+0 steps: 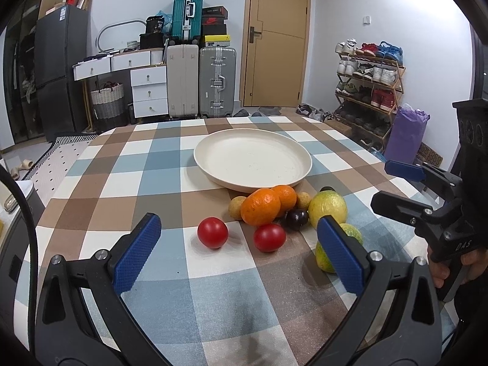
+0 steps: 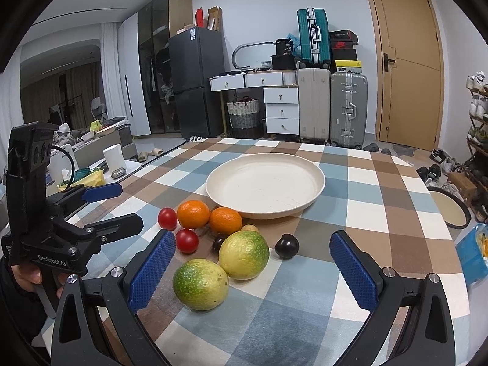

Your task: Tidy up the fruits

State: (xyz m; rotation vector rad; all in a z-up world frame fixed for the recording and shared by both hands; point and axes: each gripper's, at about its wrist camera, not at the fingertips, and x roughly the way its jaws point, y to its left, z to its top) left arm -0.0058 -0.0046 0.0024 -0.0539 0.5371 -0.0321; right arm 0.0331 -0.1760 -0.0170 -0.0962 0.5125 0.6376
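From my left wrist camera, my left gripper's right pad point(image 1: 341, 256) is covering much of the nearer green-yellow fruit point(image 1: 324, 257). The front orange point(image 1: 260, 206) is hiding most of the second orange point(image 1: 286, 196), and a small tan fruit point(image 1: 303, 200) is peeking out behind. In the right wrist view one dark plum point(image 2: 218, 242) is sitting half concealed behind the farther green-yellow fruit point(image 2: 244, 254). Labels on the shoe boxes point(image 2: 343, 42) are reading too small for me.
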